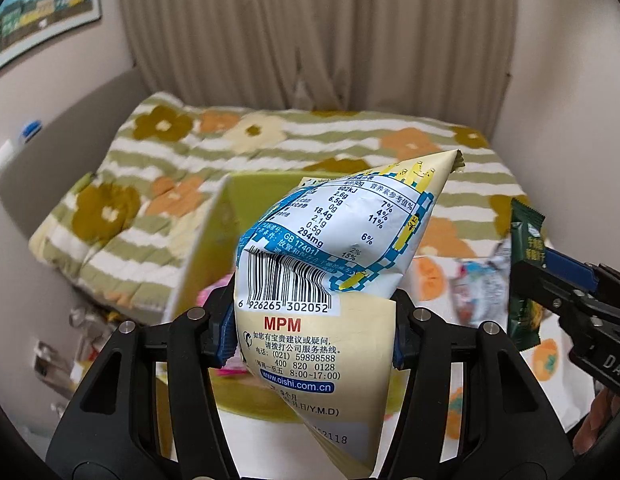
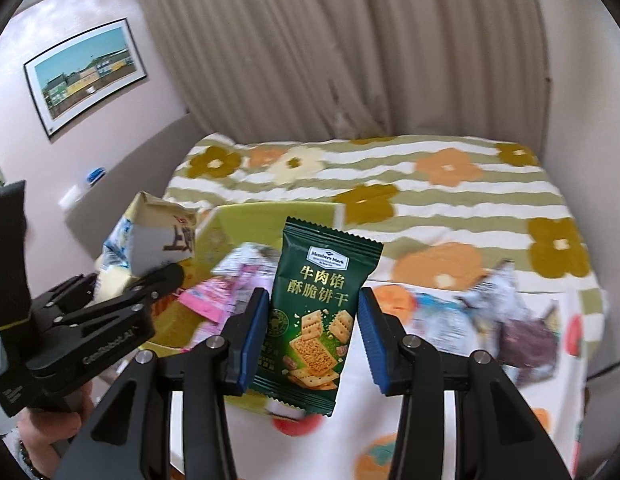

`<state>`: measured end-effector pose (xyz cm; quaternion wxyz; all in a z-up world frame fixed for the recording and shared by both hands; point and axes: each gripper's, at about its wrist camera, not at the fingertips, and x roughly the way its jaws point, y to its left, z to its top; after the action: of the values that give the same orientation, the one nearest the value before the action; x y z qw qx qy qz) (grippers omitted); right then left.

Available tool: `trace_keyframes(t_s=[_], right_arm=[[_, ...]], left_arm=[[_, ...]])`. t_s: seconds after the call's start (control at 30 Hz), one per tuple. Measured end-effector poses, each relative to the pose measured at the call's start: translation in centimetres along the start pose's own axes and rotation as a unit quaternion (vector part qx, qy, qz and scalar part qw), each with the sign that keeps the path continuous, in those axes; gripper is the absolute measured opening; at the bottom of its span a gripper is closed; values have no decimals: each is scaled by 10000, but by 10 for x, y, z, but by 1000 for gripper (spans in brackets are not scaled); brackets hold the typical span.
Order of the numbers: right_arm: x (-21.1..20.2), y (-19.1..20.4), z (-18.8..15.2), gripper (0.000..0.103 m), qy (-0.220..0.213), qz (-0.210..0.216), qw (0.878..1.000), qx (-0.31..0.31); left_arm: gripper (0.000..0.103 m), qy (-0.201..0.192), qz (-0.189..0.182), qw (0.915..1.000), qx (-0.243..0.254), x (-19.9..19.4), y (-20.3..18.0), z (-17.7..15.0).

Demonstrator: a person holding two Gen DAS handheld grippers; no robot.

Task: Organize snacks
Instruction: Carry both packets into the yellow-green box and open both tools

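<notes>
My left gripper [image 1: 314, 332] is shut on a cream and blue snack bag [image 1: 326, 256] and holds it up over the green box [image 1: 206, 240]. The bag also shows in the right wrist view [image 2: 150, 240], at the left. A dark green cracker packet [image 2: 314, 312] stands between the blue pads [image 2: 254, 332] of my right gripper [image 2: 312, 336]; the jaws stand apart, and only the left pad looks to touch the packet. In the left wrist view the packet [image 1: 524, 276] shows at the right with the right gripper [image 1: 566, 284]. Pink packets [image 2: 218, 296] lie in the box [image 2: 230, 216].
A flowered, striped quilt [image 2: 430, 196] covers the bed behind. Loose wrapped snacks [image 2: 502, 312] lie on the white flowered cloth [image 2: 430, 400] at the right. A curtain [image 2: 330, 60] hangs at the back, and a framed picture [image 2: 86, 72] is on the left wall.
</notes>
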<state>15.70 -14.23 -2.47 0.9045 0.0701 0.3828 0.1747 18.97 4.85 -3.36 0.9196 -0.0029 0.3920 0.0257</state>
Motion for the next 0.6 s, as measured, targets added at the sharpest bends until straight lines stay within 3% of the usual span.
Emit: trace_keyframes(t_s=[0.23, 0.53, 0.6], right_arm=[[56, 26, 10, 41, 348, 208, 9992, 59], [93, 25, 20, 41, 552, -23, 9982, 243], [98, 26, 24, 41, 558, -68, 9981, 264]], left_arm=[[52, 401, 93, 9990, -167, 50, 47, 9], [53, 506, -208, 9985, 0, 109, 56, 49], [57, 557, -223, 9982, 21, 120, 55, 53]])
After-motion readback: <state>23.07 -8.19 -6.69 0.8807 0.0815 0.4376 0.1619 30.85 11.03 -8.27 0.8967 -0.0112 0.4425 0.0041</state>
